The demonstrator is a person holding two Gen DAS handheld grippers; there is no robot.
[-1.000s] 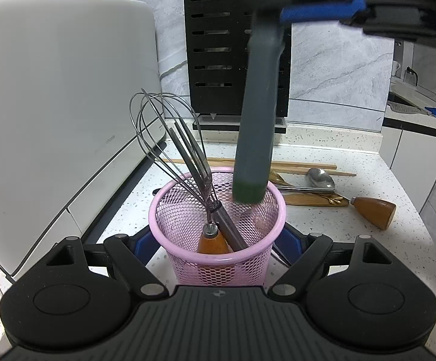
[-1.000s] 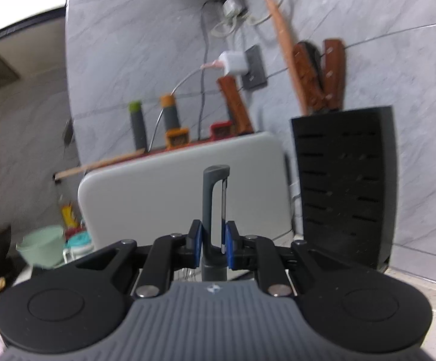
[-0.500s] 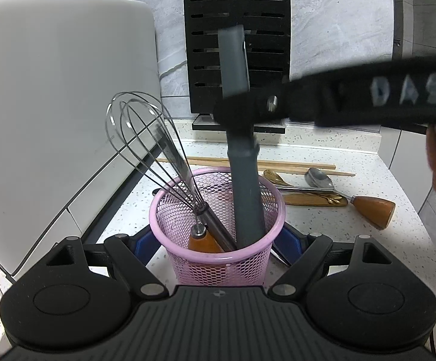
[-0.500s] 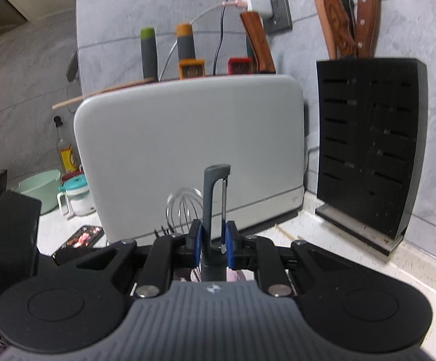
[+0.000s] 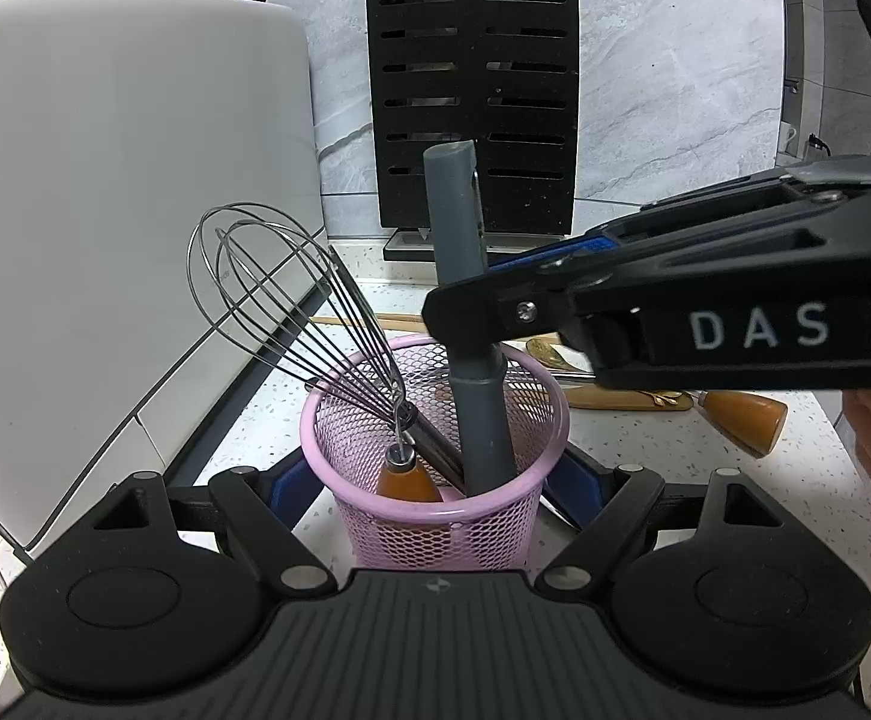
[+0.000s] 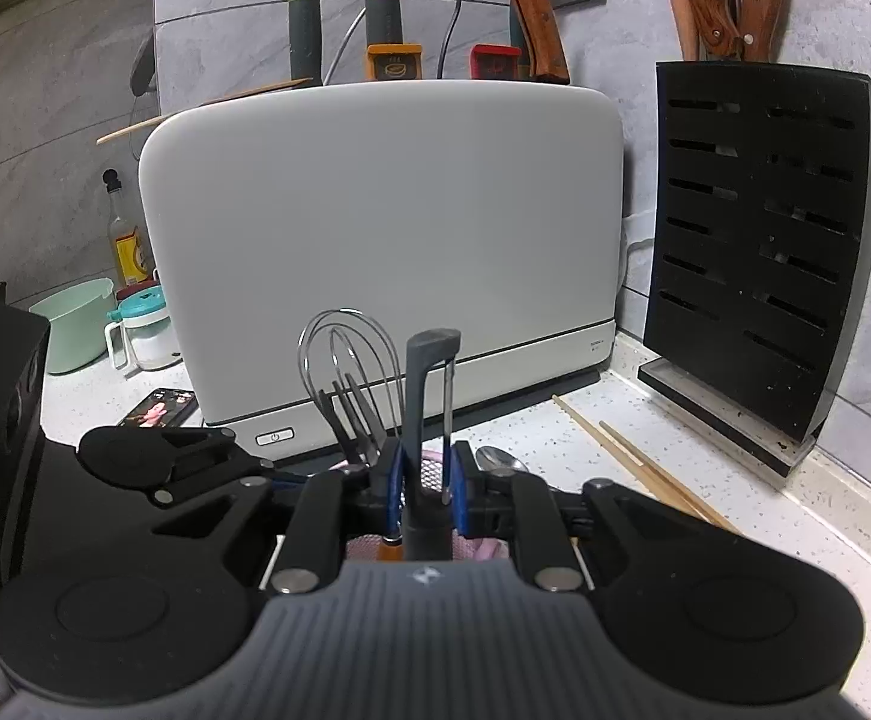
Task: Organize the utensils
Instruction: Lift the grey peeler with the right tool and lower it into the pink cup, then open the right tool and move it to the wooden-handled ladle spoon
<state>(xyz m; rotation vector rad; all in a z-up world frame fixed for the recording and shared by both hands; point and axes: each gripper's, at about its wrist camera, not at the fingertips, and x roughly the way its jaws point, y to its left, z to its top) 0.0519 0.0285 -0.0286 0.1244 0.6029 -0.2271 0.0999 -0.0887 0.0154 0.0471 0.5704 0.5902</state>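
Kitchen counter (image 5: 267, 414), mid-tidy. Pink mesh cup (image 5: 435, 516) near the front edge of the counter, flanked by the fingers of the left gripper (image 5: 435, 480); from these views, cannot tell whether they press its sides or merely stand beside it. Already in the cup: a whisk (image 5: 291, 312) with its wooden handle down and wires leaning left, and a dark flat tool beside it. Now going in: a grey-handled utensil (image 5: 471, 372), upright, lower end deep in the cup, upper end standing well above the rim. Right gripper (image 6: 426, 492) clamped on that handle, blue pads tight against both sides, not yet released.

Left out on the counter behind the cup, toward the right side: chopsticks (image 6: 633, 450), a metal spoon (image 6: 495, 459), a gold-toned spoon (image 5: 627, 399) and a wooden-handled tool (image 5: 741, 420). Beyond them, against the wall, a black knife block (image 6: 759, 264); along the left side, a large white appliance (image 6: 387, 240).

By appearances, roughly halfway: three pieces in the cup, about four groups waiting, with release of the grey handle the likely next step.
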